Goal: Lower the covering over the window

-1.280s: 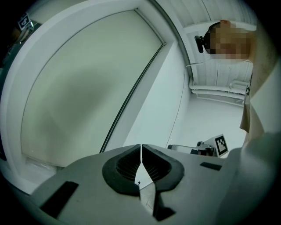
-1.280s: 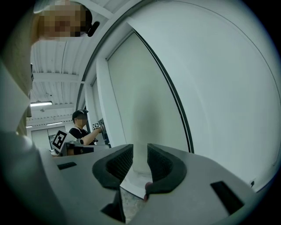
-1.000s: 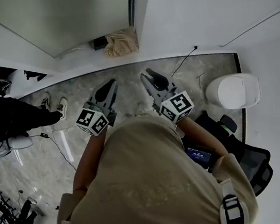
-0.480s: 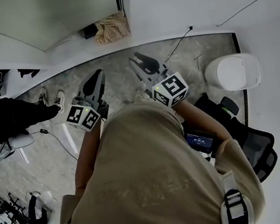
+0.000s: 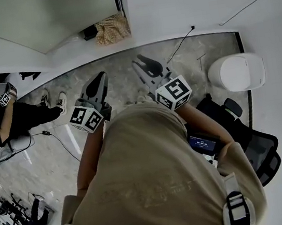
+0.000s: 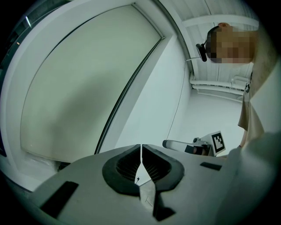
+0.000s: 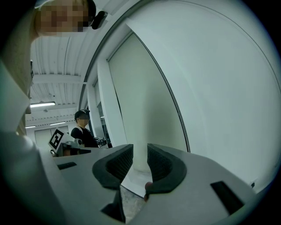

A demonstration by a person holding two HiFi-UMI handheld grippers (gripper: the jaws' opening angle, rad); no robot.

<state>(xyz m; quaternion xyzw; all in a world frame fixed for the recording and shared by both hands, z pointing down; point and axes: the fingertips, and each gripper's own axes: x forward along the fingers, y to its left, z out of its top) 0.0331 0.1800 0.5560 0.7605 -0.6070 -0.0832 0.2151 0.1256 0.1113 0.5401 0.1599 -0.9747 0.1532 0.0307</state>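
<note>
The window covering (image 5: 53,17) is a pale beige blind. It fills the frame at the top left of the head view and hangs down to the sill. It also shows in the left gripper view (image 6: 83,88) and as a tall strip in the right gripper view (image 7: 145,101). My left gripper (image 5: 100,78) points toward the window over the floor, jaws shut with nothing between them (image 6: 141,147). To its right, my right gripper (image 5: 141,62) stands open and empty (image 7: 139,154). Neither gripper touches the blind or the wall.
A crumpled tan cloth (image 5: 112,28) lies at the window's foot beside a dark frame post. A thin cable (image 5: 183,43) runs along the white wall. A white bin (image 5: 236,73) and a black office chair (image 5: 254,150) stand at the right. Another person (image 5: 6,121) is at the left.
Both grippers have sunk a little and drifted slightly left in the head view, jaws unchanged. The person at the left has brought a hand with marker cubes into view.
</note>
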